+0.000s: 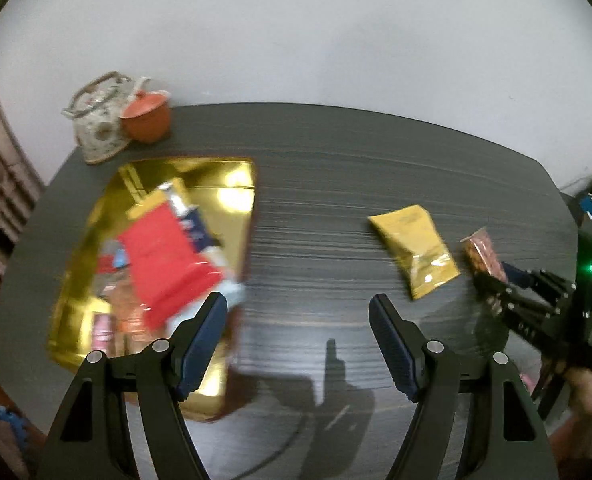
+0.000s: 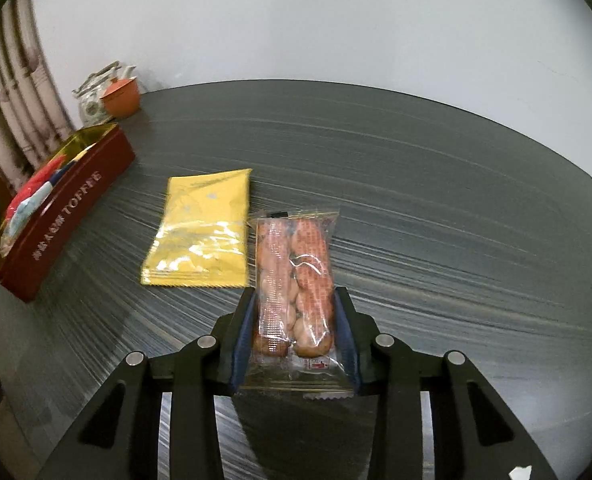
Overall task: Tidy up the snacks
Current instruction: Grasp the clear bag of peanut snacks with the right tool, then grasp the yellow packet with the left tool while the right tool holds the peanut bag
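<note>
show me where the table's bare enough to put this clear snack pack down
Bare tabletop runs right of the yellow packet and behind it toward the wall. A strip also lies free between the yellow packet and the toffee tin. The tin's inside and the teapot corner are crowded.

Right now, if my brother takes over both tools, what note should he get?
Right tool: shut on the clear cookie pack.
Left tool: open, empty, over the table.
Tin: on the left, already holds a red pack and other snacks.
Yellow pack: on the table, between tin and cookies.
Left: put the cookie pack in the tin, then the yellow pack.
</note>
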